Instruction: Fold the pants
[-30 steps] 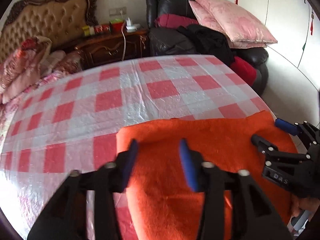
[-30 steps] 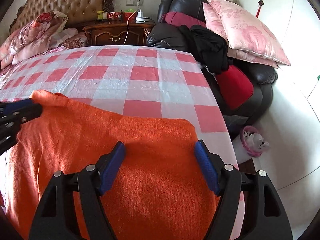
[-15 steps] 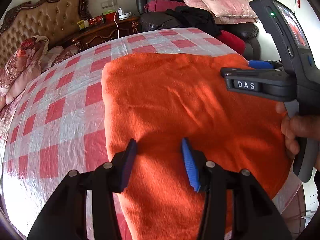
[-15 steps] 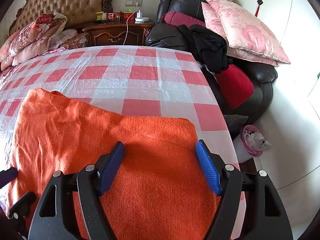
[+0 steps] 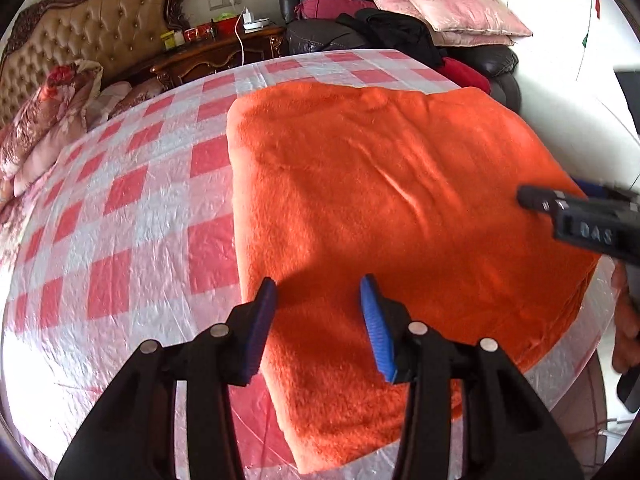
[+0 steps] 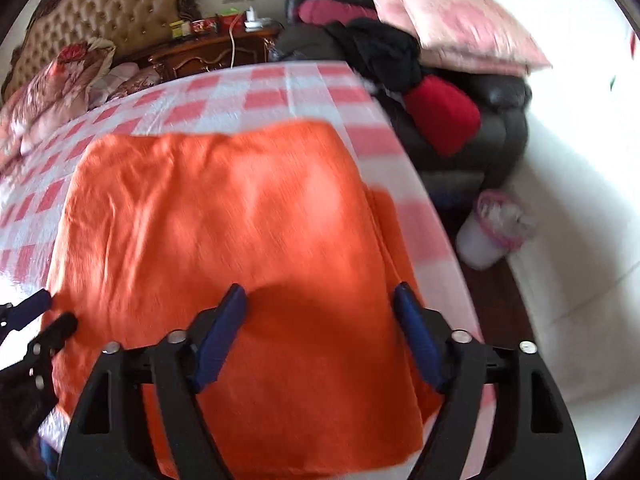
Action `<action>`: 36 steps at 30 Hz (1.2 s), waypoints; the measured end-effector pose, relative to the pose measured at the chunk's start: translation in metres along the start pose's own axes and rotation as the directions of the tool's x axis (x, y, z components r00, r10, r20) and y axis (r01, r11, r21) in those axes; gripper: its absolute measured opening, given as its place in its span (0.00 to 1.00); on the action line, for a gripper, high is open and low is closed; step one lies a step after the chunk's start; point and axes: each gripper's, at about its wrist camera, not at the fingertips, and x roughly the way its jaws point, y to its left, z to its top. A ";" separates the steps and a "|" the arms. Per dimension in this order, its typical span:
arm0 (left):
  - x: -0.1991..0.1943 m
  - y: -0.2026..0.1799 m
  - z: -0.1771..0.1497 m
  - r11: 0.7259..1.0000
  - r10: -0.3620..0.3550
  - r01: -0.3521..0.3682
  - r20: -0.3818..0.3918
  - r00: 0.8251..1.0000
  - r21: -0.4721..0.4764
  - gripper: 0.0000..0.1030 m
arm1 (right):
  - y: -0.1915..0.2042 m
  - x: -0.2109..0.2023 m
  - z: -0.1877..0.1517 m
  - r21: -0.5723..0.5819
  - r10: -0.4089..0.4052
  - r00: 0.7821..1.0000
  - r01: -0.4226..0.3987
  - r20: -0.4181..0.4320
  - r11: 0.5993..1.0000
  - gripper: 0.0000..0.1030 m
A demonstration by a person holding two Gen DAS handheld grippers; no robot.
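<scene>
Bedroom scene: table (image 5: 152, 208) under a red-and-white checked plastic cloth, tufted headboard (image 5: 88, 44) and wooden nightstand (image 5: 216, 54) behind it, black leather sofa (image 5: 320, 8) with pink pillows (image 5: 440, 4) at the far right. Pants (image 5: 392, 200), orange and fuzzy, lie folded into a thick, roughly rectangular stack on the right part of the table, right edge at or slightly over the table rim. Surface mostly flat, a few shallow creases across the middle. Right wrist view shows a lower layer sticking out past the top layer along the stack's right side (image 6: 390, 216). Left gripper (image 5: 318, 292) sits over the near left edge of the pants, jaws spread, blue pads with nothing between them; left pad lines up with the fabric's left edge, right pad over the cloth. Contact with the fabric: cannot tell. Right gripper (image 6: 320, 300) is over the near end of the stack, jaws spread wide, nothing pinched; it casts a shadow on the fabric just ahead of the pads. From the left wrist view the right gripper comes in from the right edge above the right side of the pants, person's hand (image 5: 624, 320) visible below it. Right wrist view is motion-blurred. White bin (image 6: 496, 228) with a pink liner on the floor by the sofa.
</scene>
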 end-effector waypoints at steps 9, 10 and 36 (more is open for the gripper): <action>-0.024 -0.019 0.057 0.982 -0.185 0.180 0.102 0.978 0.050 0.43 | -0.026 -0.031 -0.013 0.104 0.023 0.999 -0.027 0.039 0.994 0.55; -0.024 -0.029 0.072 0.971 -0.235 0.227 0.112 0.965 0.080 0.43 | -0.029 -0.032 -0.015 0.119 0.031 0.999 -0.035 0.036 0.992 0.51; 0.049 -0.132 0.142 0.933 -0.308 0.295 0.032 0.951 0.204 0.33 | -0.033 -0.028 -0.025 0.098 0.047 0.999 -0.047 -0.002 0.994 0.30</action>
